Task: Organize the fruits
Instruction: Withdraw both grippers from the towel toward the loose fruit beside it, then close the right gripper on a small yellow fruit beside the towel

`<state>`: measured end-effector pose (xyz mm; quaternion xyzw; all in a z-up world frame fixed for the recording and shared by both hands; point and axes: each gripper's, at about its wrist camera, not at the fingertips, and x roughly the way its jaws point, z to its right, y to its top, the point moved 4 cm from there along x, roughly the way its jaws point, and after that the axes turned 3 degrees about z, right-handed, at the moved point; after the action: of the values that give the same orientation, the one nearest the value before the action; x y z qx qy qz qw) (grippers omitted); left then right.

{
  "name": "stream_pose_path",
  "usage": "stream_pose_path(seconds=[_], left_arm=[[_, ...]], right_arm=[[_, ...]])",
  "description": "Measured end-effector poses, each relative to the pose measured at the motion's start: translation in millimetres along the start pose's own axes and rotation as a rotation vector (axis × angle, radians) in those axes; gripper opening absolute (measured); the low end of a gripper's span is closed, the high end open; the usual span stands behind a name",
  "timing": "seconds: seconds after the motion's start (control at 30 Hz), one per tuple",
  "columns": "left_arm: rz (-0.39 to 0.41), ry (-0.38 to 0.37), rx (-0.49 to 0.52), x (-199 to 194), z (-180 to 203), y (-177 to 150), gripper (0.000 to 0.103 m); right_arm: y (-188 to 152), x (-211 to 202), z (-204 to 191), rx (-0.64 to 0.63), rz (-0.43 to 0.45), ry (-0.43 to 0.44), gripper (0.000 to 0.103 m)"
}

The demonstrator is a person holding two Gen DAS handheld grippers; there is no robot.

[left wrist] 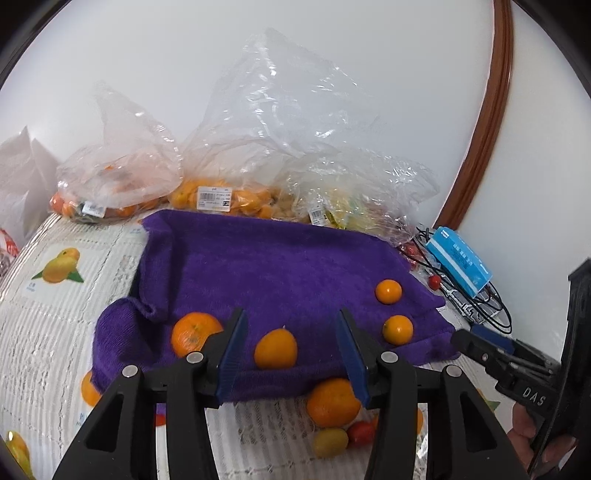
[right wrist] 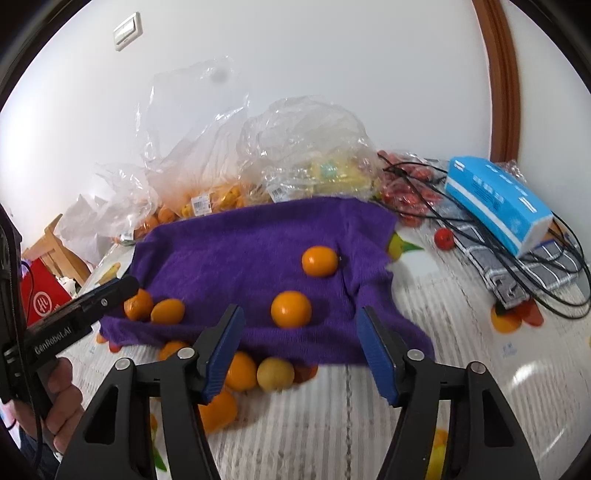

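**Step in hand.** Laying loose fruit out on the purple towel [left wrist: 280, 266]; judged partway through. Four pieces lie on the towel, more wait off its near edge, and most fruit is bagged at the back.

**Left gripper** [left wrist: 291, 354]: jaws apart, gripping nothing. A small orange [left wrist: 276, 349] lies on the towel in line with the gap but beyond the tips, untouched. A larger mandarin [left wrist: 194, 332] sits just beside the left jaw.

**Right gripper** [right wrist: 301, 350]: jaws apart, empty. An orange [right wrist: 291, 309] lies on the towel ahead of the gap; a second [right wrist: 320, 261] sits further back.

**Off the towel.** At the near hem: an orange [left wrist: 332, 402], a yellowish fruit [left wrist: 330, 441] and a red one [left wrist: 361, 432], touching or nearly so.

**Next move, as judged.** Either gripper must come down over one piece and close gently. The fruit is round and apt to roll on the soft pile, so a centred, square approach is called for. The clustered pieces at the hem would need separating first.

**Surface.** Counter [left wrist: 55, 332] under a pale ribbed cover printed with fruit pictures.

**Room.** Clear bags [left wrist: 236, 155] of oranges against a white wall; a blue box [right wrist: 495, 206] on black cables [right wrist: 535, 266] and checked cloth to the right; brown wooden trim [right wrist: 502, 74]; a wall switch [right wrist: 127, 30].
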<state>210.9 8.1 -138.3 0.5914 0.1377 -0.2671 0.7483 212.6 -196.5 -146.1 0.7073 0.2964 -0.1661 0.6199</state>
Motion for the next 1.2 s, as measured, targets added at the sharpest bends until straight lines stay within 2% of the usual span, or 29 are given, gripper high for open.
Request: stream_pose_path(seconds=[0.13,0.27,0.33,0.47,0.6,0.8,0.93,1.2], left_arm=[[0.002,0.004,-0.015,-10.3,-8.7,-5.4,0.049],[-0.023,0.017,-0.024,-15.7,-17.7,-14.1,0.050],[-0.029,0.032,-0.023,-20.1,-22.1,-19.3,0.050],[-0.041,0.047,-0.029,-27.2,-30.2,-27.1,0.050],[-0.046,0.043,-0.051,-30.8,-36.8,-30.4,0.053],[-0.055,0.036,-0.067,-30.3,-39.9,-31.1,0.053],[-0.059,0.027,-0.071,-30.3,-39.7,-30.9,0.053],[-0.057,0.033,-0.062,-30.9,-39.2,-30.6,0.053]], right_arm=[[-13.1,-6.7,-3.6,-0.010,-0.022,0.000,0.053],[-26.6,-8.1,-8.8,-0.034,-0.048,-0.003,0.048],[-31.4,-6.2,-11.8,-0.045,-0.058,-0.001,0.040],[-40.9,1.7,-22.1,-0.085,-0.092,0.014,0.036],[-43.9,9.8,-28.8,-0.117,-0.104,0.020,0.034],[-42.5,25.0,-26.7,-0.123,-0.129,-0.014,0.020],[-42.1,27.6,-19.0,-0.096,-0.142,-0.009,0.020],[-48.8,42.5,-27.2,-0.137,-0.175,-0.031,0.024]])
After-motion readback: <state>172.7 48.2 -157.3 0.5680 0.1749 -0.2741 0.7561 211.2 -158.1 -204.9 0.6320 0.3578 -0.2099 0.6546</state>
